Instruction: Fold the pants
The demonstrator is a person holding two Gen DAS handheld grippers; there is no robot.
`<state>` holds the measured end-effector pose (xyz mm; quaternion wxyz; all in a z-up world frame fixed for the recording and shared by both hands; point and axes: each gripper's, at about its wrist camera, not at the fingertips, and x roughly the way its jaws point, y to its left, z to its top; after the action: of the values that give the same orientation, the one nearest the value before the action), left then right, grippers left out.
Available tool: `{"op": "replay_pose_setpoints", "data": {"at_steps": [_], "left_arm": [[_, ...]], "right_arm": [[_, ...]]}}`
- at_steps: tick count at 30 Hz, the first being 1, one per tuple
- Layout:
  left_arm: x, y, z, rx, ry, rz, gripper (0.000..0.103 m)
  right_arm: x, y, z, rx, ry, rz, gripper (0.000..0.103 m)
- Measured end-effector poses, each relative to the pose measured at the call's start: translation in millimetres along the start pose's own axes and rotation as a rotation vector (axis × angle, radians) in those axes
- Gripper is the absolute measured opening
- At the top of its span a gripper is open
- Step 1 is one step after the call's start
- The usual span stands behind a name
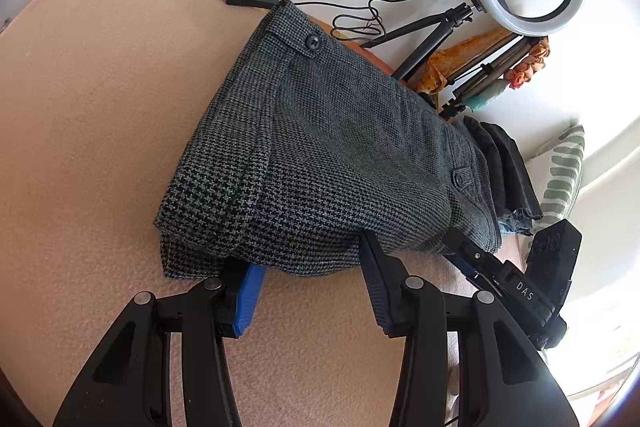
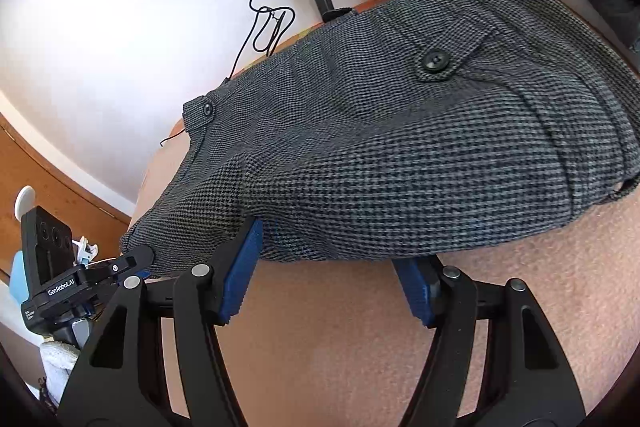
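On the pink blanket [image 1: 100, 115], the houndstooth trousers [image 1: 320, 147] lie folded compact; left gripper [image 1: 310, 263] and right gripper [image 2: 332, 259] jaws are spread, tips tucked under its near edge, folding seemingly nearly done.

White capitals "DAS" on the black body of the right gripper [image 1: 472, 255], seen from the left wrist camera at lower right, letters tilted along the housing. White lettering "GenRobot.AI" on the black body of the left gripper [image 2: 138, 261], seen from the right wrist camera at lower left. Below that, further small white print on the same housing, too small to read. Raised round markings on the upright black block above each housing, not legible as characters. No other readable text, numbers or signs anywhere.
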<state>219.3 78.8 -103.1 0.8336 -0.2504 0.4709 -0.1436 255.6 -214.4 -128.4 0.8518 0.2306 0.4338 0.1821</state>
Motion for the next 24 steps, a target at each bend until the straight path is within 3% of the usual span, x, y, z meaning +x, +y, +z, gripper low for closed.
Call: {"op": "replay_pose_setpoints", "data": {"at_steps": [2, 3, 4, 6, 10, 13, 15, 21, 24], "left_arm": [[-4, -1, 3, 0.012, -0.011, -0.006, 0.044], [-5, -1, 5, 0.016, -0.014, -0.007, 0.044], [-7, -1, 6, 0.017, -0.017, -0.009, 0.044], [-11, 0, 8, 0.013, -0.024, -0.014, 0.044], [-21, -1, 12, 0.017, -0.048, -0.005, 0.043], [-31, 0, 15, 0.0, -0.074, -0.011, 0.043], [-38, -2, 16, 0.005, -0.088, -0.004, 0.043], [-59, -16, 16, 0.059, -0.157, 0.052, 0.043], [-55, -32, 16, 0.149, -0.163, 0.078, 0.044]], "right_arm": [[7, 6, 1, -0.008, 0.032, 0.043, 0.038], [8, 9, 1, -0.014, 0.037, 0.053, 0.034], [6, 11, 2, -0.021, 0.034, 0.066, 0.021], [2, 12, 5, -0.013, 0.039, 0.093, 0.012], [-16, 12, 14, 0.052, 0.066, 0.157, 0.01], [-28, 1, 21, 0.207, 0.097, 0.28, 0.009], [-35, -5, 24, 0.268, 0.118, 0.316, 0.009], [-21, -2, -4, 0.149, 0.238, 0.132, 0.012], [-24, 2, -13, 0.087, 0.237, 0.084, 0.03]]}}
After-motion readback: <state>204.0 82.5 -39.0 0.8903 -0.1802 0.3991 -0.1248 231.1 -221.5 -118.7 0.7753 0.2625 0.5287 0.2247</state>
